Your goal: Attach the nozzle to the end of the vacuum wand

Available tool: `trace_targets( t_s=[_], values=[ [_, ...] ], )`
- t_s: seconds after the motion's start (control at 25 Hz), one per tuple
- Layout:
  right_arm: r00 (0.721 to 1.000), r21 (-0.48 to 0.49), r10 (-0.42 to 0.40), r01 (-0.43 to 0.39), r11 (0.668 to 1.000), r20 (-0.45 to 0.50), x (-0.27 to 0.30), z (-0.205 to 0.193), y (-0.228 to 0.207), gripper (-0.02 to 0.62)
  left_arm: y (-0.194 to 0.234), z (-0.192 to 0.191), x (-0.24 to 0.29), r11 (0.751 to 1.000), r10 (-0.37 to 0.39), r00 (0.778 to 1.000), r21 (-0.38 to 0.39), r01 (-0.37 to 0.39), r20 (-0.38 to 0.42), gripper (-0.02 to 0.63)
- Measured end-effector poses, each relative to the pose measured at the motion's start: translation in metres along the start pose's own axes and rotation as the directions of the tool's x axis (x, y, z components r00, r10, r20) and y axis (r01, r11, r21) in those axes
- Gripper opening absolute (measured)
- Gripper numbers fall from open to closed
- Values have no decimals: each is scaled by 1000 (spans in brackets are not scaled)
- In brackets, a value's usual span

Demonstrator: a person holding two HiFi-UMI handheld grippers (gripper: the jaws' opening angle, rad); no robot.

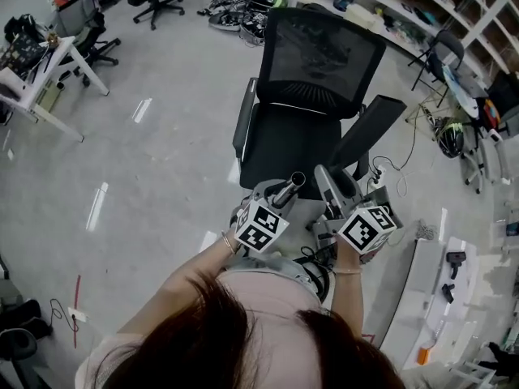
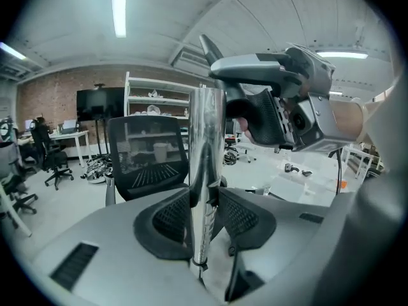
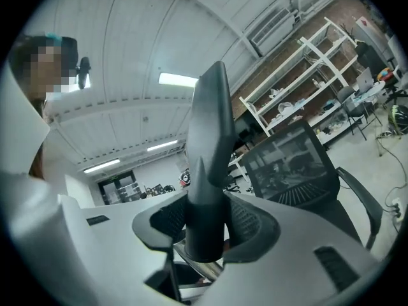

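My left gripper (image 1: pixel 274 199) is shut on the shiny metal vacuum wand (image 1: pixel 290 186), whose open end points up and away from me. In the left gripper view the wand (image 2: pixel 205 145) stands clamped between the jaws of the left gripper (image 2: pixel 205 209). My right gripper (image 1: pixel 342 203) is shut on a dark grey tapered nozzle (image 1: pixel 331 183), held close to the right of the wand's end and apart from it. The nozzle (image 3: pixel 210 139) rises straight out of the right gripper (image 3: pixel 207 228). Its pointed tip (image 2: pixel 210 48) shows beside the wand's top.
A black mesh office chair (image 1: pixel 316 96) stands right in front of me. Cables (image 1: pixel 397 168) trail on the floor to its right. A white bench (image 1: pixel 454 282) with small tools is at the right, and a white table (image 1: pixel 32 79) at the far left.
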State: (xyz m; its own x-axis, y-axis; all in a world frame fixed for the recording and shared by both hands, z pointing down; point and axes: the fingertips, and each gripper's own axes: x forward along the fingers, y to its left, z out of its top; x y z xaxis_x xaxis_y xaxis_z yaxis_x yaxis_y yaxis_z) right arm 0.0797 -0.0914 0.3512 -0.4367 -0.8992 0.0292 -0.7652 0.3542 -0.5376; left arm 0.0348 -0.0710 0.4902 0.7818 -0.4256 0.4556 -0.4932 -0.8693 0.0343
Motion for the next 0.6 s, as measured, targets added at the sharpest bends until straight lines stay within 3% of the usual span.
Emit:
trace_targets(
  t_s=[0.28, 0.6],
  values=[
    [992, -34, 123, -123, 992, -6, 3, 8, 20, 186, -17, 2, 2, 1000, 31, 1000, 2, -31, 2, 144],
    [989, -142, 143, -145, 979, -22, 1, 0, 31, 186, -24, 0, 2, 999, 39, 999, 9, -39, -2, 144]
  ],
)
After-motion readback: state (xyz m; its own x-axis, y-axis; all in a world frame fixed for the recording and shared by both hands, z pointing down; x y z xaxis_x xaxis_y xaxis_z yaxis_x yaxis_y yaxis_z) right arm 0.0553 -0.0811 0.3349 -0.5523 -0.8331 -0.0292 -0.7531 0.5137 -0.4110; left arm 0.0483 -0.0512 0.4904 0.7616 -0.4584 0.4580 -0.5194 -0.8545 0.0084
